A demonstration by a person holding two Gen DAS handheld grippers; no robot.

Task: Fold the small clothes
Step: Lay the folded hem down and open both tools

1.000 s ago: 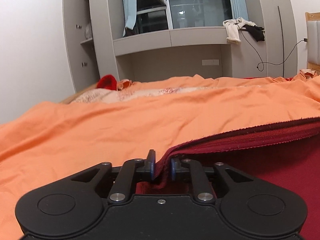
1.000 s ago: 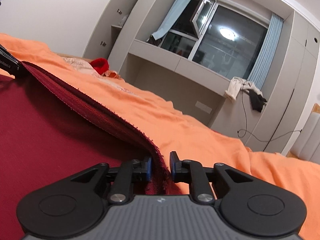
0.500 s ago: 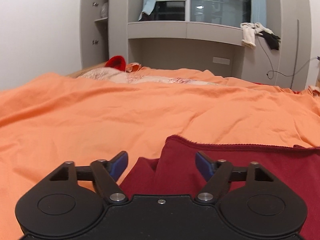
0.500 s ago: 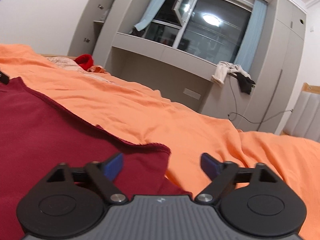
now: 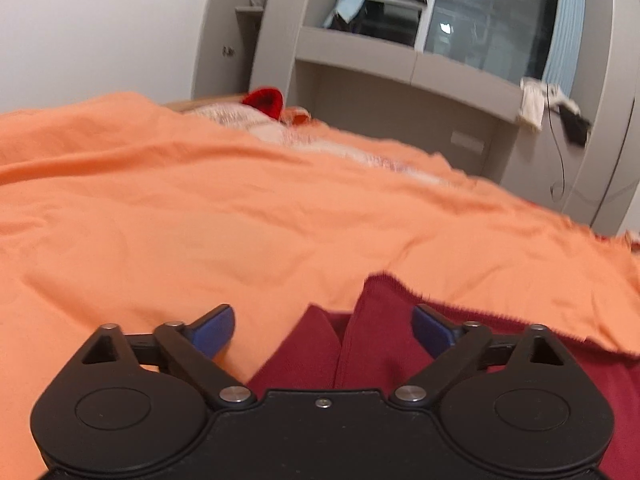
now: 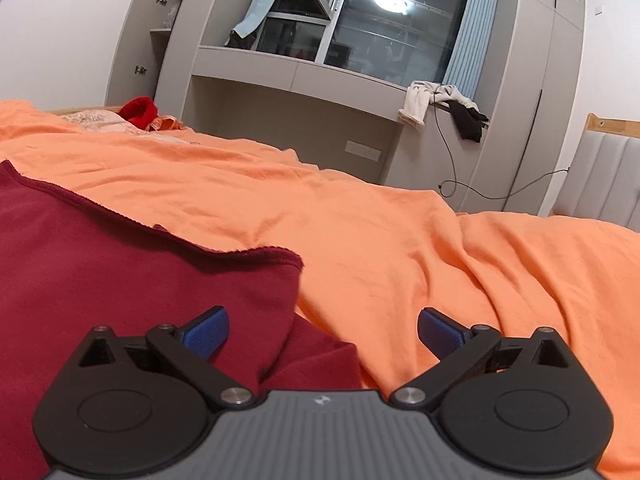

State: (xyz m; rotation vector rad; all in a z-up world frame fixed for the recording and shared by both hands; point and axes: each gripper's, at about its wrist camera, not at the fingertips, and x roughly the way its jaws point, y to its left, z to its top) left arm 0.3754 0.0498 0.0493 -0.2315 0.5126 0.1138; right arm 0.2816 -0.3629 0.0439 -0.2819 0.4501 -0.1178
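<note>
An orange bedsheet [image 6: 400,232] fills my view, grey built-in shelving [image 6: 288,76] behind it. The dark red garment [image 6: 120,264] lies flat on the sheet. My left gripper [image 5: 323,326] and right gripper [image 6: 323,327] are both opening, jaws spread wide, each straddling a garment corner without pinching it.

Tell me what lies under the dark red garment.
The dark red garment lies on the orange bedsheet, which spreads out around it. Whatever is beneath the folded layers, and under the sheet, is covered.
</note>
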